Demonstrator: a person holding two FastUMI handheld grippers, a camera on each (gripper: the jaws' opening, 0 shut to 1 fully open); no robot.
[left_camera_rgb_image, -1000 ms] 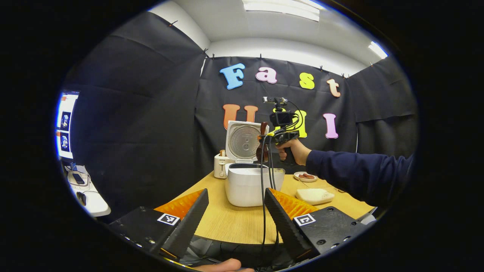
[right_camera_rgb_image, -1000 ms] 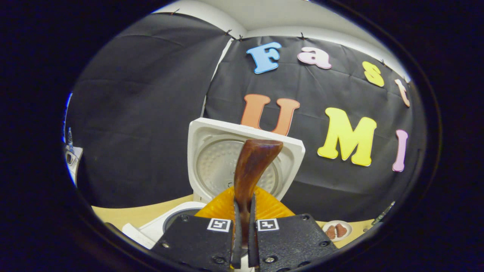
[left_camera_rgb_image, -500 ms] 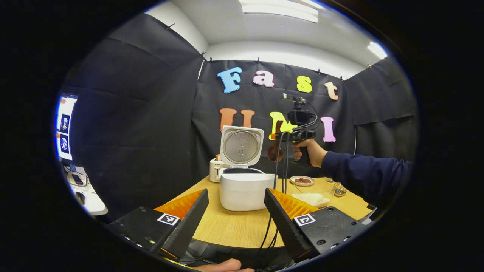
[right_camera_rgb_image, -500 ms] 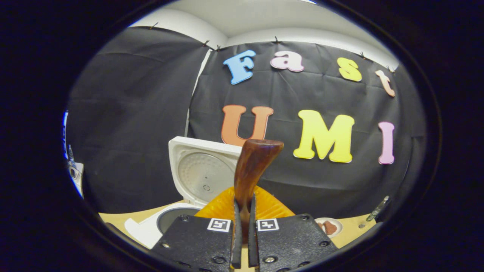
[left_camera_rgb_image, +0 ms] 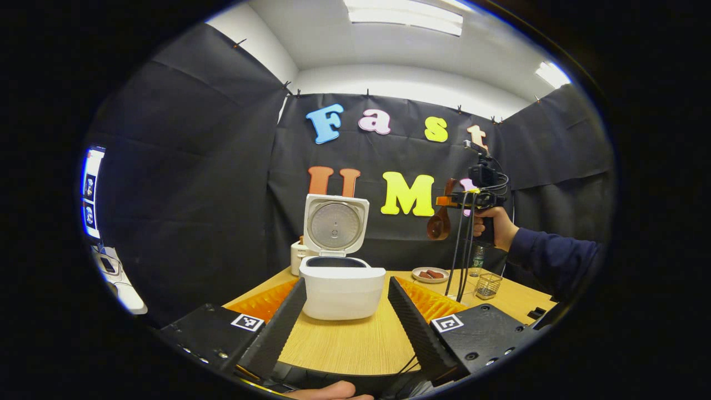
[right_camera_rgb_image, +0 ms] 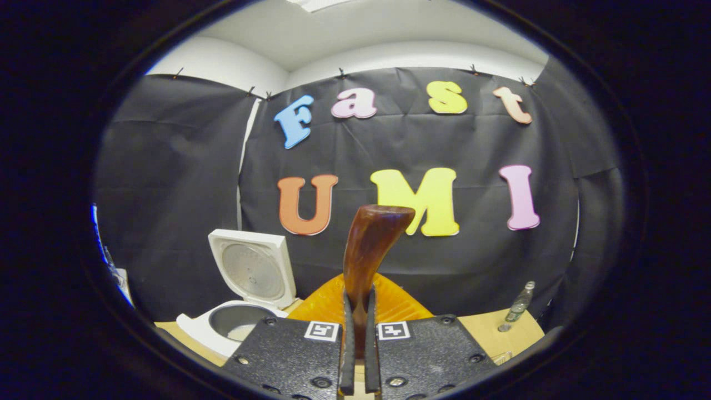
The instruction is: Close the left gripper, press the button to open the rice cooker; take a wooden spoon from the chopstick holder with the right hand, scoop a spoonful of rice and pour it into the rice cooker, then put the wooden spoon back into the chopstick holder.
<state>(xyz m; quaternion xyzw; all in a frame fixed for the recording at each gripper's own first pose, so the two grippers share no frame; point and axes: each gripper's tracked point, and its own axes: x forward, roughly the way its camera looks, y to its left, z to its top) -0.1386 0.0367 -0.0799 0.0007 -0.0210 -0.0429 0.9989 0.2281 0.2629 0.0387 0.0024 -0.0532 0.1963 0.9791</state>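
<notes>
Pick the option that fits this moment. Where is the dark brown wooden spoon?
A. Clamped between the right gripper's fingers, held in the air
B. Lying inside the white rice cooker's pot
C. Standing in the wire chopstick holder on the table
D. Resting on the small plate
A: in the right gripper view the right gripper has both fingers pressed on the dark brown wooden spoon, and the left gripper view shows it held above the wooden table.

Open air above the mesh chopstick holder [left_camera_rgb_image: 489,285], bottle [left_camera_rgb_image: 477,259] and plate [left_camera_rgb_image: 429,274] just beside.
</notes>
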